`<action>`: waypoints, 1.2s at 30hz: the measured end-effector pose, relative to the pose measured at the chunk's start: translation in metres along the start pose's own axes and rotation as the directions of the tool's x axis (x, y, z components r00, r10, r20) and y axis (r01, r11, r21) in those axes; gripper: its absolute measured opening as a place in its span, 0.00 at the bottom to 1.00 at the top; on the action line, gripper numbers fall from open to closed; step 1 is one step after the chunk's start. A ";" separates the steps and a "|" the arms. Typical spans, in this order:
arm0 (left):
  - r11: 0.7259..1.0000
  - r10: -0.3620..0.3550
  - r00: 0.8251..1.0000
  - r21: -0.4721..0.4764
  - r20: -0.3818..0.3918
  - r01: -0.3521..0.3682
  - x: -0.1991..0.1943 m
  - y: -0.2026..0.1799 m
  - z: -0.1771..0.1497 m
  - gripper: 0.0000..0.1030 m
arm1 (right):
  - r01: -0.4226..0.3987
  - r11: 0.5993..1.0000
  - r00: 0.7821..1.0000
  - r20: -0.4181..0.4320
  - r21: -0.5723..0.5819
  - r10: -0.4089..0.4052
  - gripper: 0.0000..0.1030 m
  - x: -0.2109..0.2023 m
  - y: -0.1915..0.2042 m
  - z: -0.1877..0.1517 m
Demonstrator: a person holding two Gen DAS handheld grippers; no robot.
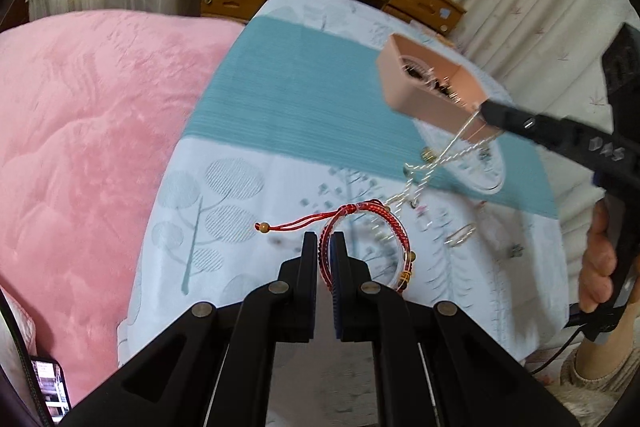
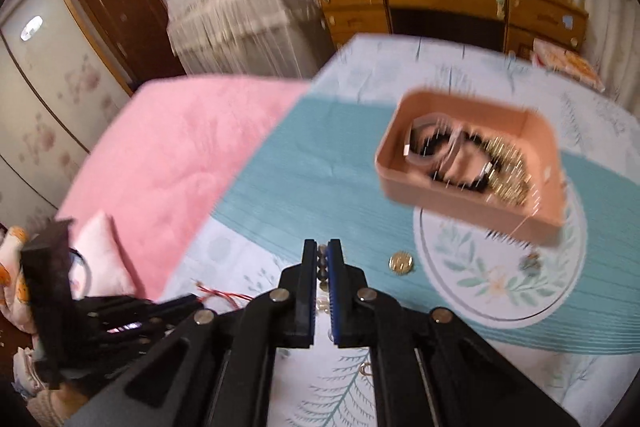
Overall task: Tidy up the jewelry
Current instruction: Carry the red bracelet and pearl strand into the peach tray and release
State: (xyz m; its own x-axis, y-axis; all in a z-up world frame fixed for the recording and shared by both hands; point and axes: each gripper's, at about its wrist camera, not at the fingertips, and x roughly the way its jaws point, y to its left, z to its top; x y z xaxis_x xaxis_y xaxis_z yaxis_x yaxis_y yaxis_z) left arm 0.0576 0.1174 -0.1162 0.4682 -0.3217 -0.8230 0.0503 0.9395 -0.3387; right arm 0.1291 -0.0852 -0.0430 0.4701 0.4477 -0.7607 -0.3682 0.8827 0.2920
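Observation:
My left gripper (image 1: 325, 241) is shut on a red braided bracelet (image 1: 362, 239) with a clear bangle, held above the cloth. My right gripper (image 2: 322, 251) is shut on a silver chain necklace (image 1: 436, 163) that hangs down from its fingertips (image 1: 490, 113); beads of it show between the pads in the right wrist view. A pink jewelry box (image 2: 472, 167) stands on a round floral plate (image 2: 500, 279) and holds bangles, dark beads and gold pieces. The box also shows in the left wrist view (image 1: 424, 83).
A gold round piece (image 2: 401, 263), a small ring (image 2: 365, 369) and thin bangles (image 1: 460, 235) lie on the blue-and-white patterned cloth (image 1: 280, 99). A pink blanket (image 1: 80, 147) lies to the left. A wooden dresser (image 2: 440, 3) stands behind. The left gripper body (image 2: 80, 307) is low left.

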 end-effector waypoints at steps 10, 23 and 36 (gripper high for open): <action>0.993 -0.033 0.992 0.114 0.123 0.019 -0.038 -0.062 0.070 0.04 | 0.004 1.000 0.958 0.285 0.012 -0.008 0.04 -0.095 -0.008 0.051; 0.983 0.008 0.988 0.181 0.154 -0.037 0.014 -0.139 0.157 0.04 | 0.104 0.979 0.920 0.357 0.174 -0.161 0.05 -0.068 -0.082 0.088; 0.979 0.053 0.999 0.196 -0.008 -0.051 0.137 -0.157 0.162 0.04 | 0.125 0.966 0.924 0.328 0.224 -0.195 0.05 -0.053 -0.113 0.080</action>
State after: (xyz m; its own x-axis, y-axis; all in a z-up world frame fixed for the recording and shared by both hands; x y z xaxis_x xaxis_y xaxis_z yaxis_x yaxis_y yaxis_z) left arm 0.2570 -0.0553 -0.1022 0.4629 -0.2720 -0.8437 0.1986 0.9594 -0.2003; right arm 0.2102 -0.1975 0.0112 0.7693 0.2881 -0.5703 -0.1172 0.9411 0.3173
